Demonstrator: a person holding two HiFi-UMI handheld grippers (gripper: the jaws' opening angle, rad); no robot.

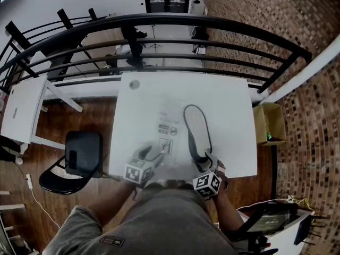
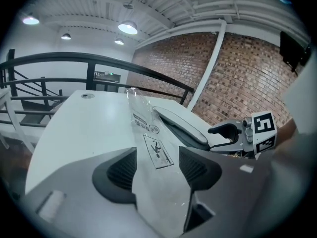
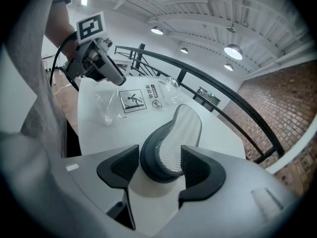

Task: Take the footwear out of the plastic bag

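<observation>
Two tongs are at work near one dark shoe [image 1: 197, 129] [image 2: 181, 123] [image 3: 178, 138] with a pale sole. The shoe lies on its side on the white surface [image 1: 228, 105] [image 2: 84, 128] [image 3: 218, 133]. Its toe points away from the person and its heel is the end nearest to them.

The right tongs [image 1: 204, 161] [image 3: 158, 165] [image 2: 233, 133] are at the heel of the shoe. They are about half open, and the heel fills the gap. One pad sits on the dark side of the heel and the other pad sits on the sole, so these tongs have hold of the shoe.

The plastic bag [image 1: 167, 126] [image 2: 153, 152] [image 3: 131, 100] is clear and crinkly. It lies flat just beside the shoe, on the person's left of it. The shoe is outside the bag. A white label [image 2: 158, 151] [image 3: 132, 99] with a small picture shows on the bag.

The left tongs [image 1: 151, 154] [image 2: 157, 165] [image 3: 106, 68] are to the left of the shoe's heel, over the near end of the bag. Their pads stand apart. The bag's edge lies between them, but the pads do not press on it.

Past the toe of the shoe, behind the surface, runs a black railing [image 1: 212, 23]. A black chair [image 1: 79, 158] stands on the floor, well off to the left of the shoe.
</observation>
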